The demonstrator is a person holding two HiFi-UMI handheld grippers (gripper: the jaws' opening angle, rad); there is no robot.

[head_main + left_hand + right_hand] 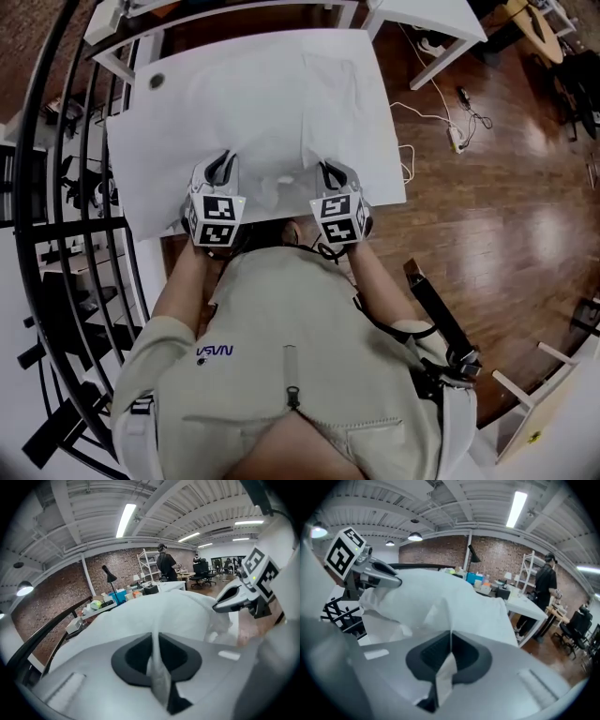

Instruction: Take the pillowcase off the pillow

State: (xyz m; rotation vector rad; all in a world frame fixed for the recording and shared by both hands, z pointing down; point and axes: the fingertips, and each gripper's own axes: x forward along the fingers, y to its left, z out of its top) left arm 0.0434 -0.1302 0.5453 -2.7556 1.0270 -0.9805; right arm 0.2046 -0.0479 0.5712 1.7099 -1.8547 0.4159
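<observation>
Your left claw (223, 165) is pressed together on a fold of the white pillowcase (253, 103) at its near edge. Your right claw (328, 171) pinches the same edge a little way along, also clamped on cloth. Beyond them the pillowcase lies flat on the white surface (150, 66), its long axis running left to right across your view and its short side pointing away from you.

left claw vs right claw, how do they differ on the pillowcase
The left claw pinches the pillowcase at its near edge's left part; the right claw pinches the right part. The left claw leans slightly rightward, the right claw leftward. Both are shut on white fabric.
</observation>
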